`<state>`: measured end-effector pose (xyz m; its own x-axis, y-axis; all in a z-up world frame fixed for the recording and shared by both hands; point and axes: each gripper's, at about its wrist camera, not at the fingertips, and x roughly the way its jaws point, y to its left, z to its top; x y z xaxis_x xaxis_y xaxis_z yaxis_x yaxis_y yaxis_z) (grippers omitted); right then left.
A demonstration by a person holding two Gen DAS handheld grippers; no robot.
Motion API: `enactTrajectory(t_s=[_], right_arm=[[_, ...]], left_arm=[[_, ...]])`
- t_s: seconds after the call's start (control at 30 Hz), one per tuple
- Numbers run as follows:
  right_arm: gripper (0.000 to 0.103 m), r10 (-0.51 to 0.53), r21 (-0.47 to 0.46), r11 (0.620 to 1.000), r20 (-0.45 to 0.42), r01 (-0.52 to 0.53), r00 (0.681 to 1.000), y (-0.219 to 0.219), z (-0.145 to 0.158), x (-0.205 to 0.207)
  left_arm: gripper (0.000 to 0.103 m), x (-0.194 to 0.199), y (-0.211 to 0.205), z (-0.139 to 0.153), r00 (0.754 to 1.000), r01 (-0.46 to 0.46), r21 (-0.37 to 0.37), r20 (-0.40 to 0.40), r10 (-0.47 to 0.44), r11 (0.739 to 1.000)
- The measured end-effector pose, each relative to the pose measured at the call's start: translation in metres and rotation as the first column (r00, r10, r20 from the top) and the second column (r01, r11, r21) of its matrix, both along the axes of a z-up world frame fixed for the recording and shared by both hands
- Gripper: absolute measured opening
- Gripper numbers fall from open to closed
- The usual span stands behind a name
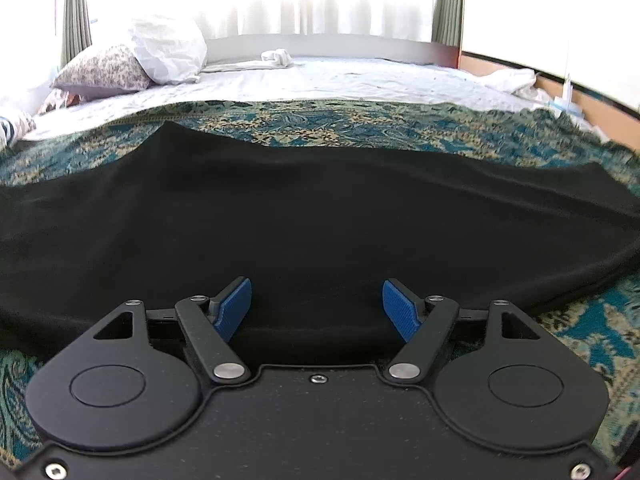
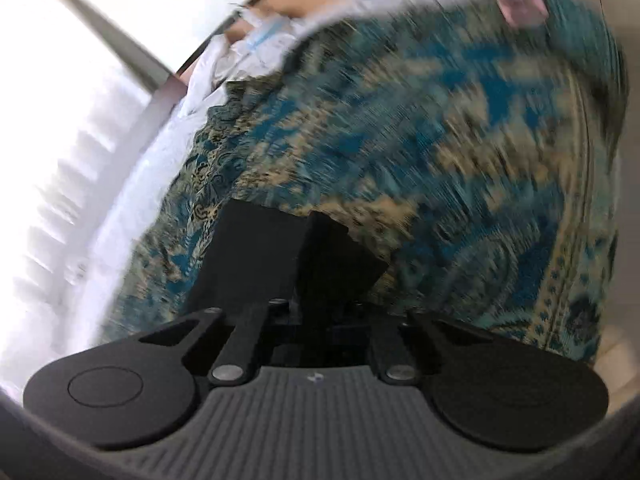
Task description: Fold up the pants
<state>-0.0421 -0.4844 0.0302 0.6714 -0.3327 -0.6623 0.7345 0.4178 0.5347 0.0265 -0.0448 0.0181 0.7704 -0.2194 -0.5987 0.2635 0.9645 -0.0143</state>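
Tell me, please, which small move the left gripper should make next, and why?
Probably ease the left gripper forward and down, then close it on the near edge of the black pants. Its jaws stand wide open with the cloth lying flat between them on the patterned bedspread, not gripped. The right gripper seems already shut on a piece of the black cloth, though that view is blurred.

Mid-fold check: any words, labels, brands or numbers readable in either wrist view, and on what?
None readable.
Black pants: no tag or print visible.
Patterned bedspread: ornament only, no lettering.
Pink object at the bedspread's far edge: too blurred to tell.
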Motion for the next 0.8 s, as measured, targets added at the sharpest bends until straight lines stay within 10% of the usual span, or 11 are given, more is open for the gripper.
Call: enactTrajectory(t_s=[0.13, 0.23, 0.4, 0.53, 0.7, 0.8], right_arm=[[0.010, 0.204, -0.230, 0.948, -0.096, -0.221, 0.974, 0.069, 0.046, 0.062], [0.010, 0.445, -0.353, 0.806, -0.168, -0.476, 0.879, 0.162, 0.066, 0.124], [0.011, 0.812, -0.310, 0.453, -0.243, -0.836, 0.531, 0.330, 0.041, 0.172], [0.013, 0.919, -0.239, 0.261, -0.236, -0.935, 0.316, 0.393, 0.015, 0.161], [0.059, 0.933, -0.221, 0.259, -0.196, -0.940, 0.303, 0.374, 0.016, 0.143], [0.070, 0.939, -0.244, 0.281, -0.130, -0.928, 0.318, 0.347, 0.030, 0.115]], left_arm=[[0.072, -0.007, 0.020, 0.004, 1.000, -0.016, -0.079, -0.019, 0.014, 0.997], [0.072, -0.015, 0.034, 0.006, 1.000, -0.029, -0.109, -0.015, 0.027, 0.994], [0.072, -0.027, 0.059, 0.007, 0.999, -0.042, -0.090, 0.012, 0.044, 0.995], [0.071, -0.032, 0.078, 0.007, 0.999, -0.045, -0.129, 0.000, 0.046, 0.991], [0.071, -0.034, 0.084, 0.007, 0.999, -0.034, -0.145, 0.003, 0.035, 0.989], [0.071, -0.033, 0.082, 0.009, 0.999, -0.031, -0.174, 0.002, 0.032, 0.984]])
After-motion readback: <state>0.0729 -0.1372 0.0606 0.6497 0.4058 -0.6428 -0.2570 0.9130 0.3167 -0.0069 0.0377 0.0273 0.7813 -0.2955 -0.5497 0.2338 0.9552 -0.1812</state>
